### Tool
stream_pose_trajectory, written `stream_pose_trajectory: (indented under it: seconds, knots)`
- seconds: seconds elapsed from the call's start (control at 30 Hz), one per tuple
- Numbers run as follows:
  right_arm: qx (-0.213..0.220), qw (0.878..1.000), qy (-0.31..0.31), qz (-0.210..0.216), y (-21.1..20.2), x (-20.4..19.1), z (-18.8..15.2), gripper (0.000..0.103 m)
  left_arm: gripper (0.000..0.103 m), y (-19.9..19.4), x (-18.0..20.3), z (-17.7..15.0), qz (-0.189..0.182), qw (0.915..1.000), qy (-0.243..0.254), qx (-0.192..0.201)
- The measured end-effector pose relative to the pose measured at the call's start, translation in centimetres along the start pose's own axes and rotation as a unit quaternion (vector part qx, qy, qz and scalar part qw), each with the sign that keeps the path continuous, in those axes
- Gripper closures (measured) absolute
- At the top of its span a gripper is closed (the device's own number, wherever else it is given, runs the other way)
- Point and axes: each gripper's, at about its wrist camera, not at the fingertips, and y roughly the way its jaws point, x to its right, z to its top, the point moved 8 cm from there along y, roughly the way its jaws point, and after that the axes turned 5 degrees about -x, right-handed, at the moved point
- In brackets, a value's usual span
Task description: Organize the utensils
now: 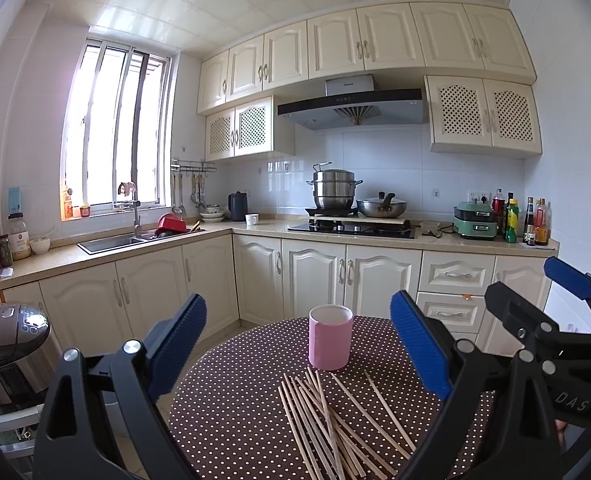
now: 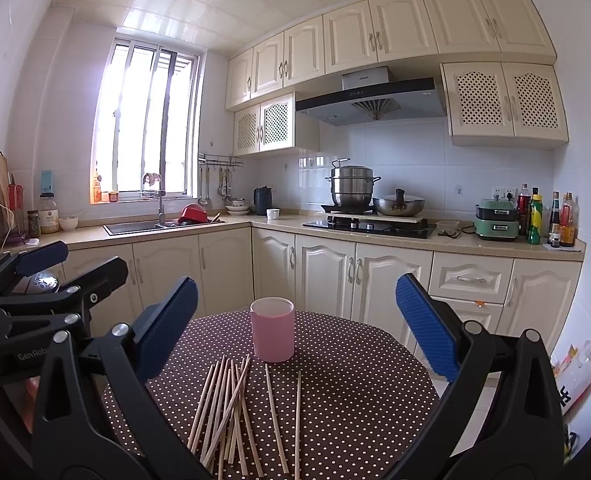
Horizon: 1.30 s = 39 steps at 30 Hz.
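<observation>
A pink cylindrical cup (image 1: 330,337) stands upright on a round table with a brown polka-dot cloth (image 1: 239,392); it also shows in the right wrist view (image 2: 272,329). Several wooden chopsticks (image 1: 327,420) lie in a loose pile in front of the cup, also seen in the right wrist view (image 2: 231,404). My left gripper (image 1: 299,348) is open and empty, above the near side of the table. My right gripper (image 2: 295,328) is open and empty, beside it; it appears at the right edge of the left wrist view (image 1: 535,304). The left gripper shows at the left of the right wrist view (image 2: 63,268).
Cream kitchen cabinets (image 1: 315,280) and a countertop with a sink (image 1: 111,242), stove with pots (image 1: 335,196) and bottles (image 1: 511,220) stand behind the table. A rice cooker (image 1: 7,332) sits to the left of the table.
</observation>
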Motion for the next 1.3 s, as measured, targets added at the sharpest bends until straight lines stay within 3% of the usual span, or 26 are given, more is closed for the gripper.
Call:
stream_pose_trajectory:
  seconds: [0.53,0.97,1.13,1.3]
  knots:
    - [-0.012,1.000,0.008,0.005,0.7,0.2,-0.4,0.006,0.012,0.6,-0.1,-0.4,-0.002,1.0000,-0.001,-0.006]
    - [-0.031,0.999,0.015,0.003,2.2,0.5,-1.6,0.006,0.012,2.7,0.1,-1.3,0.000,0.9994,0.000,-0.033]
    - [-0.065,0.997,0.029,0.025,3.9,0.3,-3.2,0.006,0.012,5.8,0.0,-3.4,-0.032,0.9951,-0.016,-0.092]
    - [-0.120,0.992,0.026,0.015,6.7,1.1,-5.9,0.006,0.012,9.6,-1.8,-6.3,-0.014,0.9866,-0.015,-0.162]
